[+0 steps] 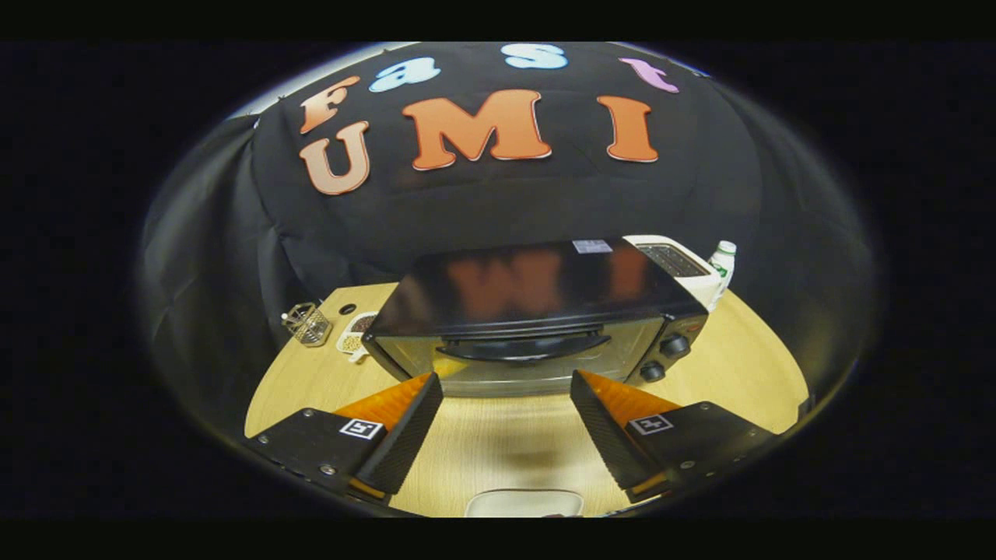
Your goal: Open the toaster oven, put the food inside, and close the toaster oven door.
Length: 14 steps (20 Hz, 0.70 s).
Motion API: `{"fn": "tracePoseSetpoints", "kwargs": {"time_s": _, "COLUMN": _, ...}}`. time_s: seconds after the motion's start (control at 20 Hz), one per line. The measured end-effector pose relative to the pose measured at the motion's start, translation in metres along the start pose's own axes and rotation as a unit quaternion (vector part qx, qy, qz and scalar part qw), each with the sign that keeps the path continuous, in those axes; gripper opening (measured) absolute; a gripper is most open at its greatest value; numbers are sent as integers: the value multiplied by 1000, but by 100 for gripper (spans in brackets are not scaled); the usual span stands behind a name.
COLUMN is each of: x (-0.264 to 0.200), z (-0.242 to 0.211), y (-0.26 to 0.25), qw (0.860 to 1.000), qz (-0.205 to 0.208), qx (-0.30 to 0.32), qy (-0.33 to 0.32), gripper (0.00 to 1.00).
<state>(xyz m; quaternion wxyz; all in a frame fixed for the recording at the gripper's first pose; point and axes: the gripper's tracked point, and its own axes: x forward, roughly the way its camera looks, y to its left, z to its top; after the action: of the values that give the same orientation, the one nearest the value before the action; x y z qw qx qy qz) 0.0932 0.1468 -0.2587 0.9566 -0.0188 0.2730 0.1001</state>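
Toaster oven (537, 319) sat shut on the counter (498, 443), just beyond the claw (506, 404), whose fingers stood spread apart, holding nothing. Its stiff curved door handle (523, 348) looked the best hold; the glass door probably wanted a gentle pull.

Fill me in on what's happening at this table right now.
A person is holding a two-finger gripper in front of a black toaster oven on a light wooden table. The fingers are spread apart with nothing between them, just short of the oven's glass door, which is shut, its dark handle untouched. A pale shallow dish lies on the table below the fingers; its contents can't be made out. Nothing has gone into the oven yet.
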Motion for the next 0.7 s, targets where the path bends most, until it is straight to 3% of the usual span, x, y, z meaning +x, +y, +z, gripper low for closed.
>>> {"fn": "tracePoseSetpoints", "kwargs": {"time_s": 0.35, "x": -61, "z": 88, "y": 15, "qw": 996, "qz": 7, "qx": -11, "qy": -92, "gripper": 99}}
{"fn": "tracePoseSetpoints", "kwargs": {"time_s": 0.7, "x": -142, "z": 161, "y": 7, "qw": 981, "qz": -2, "qx": -8, "qy": -193, "gripper": 99}}
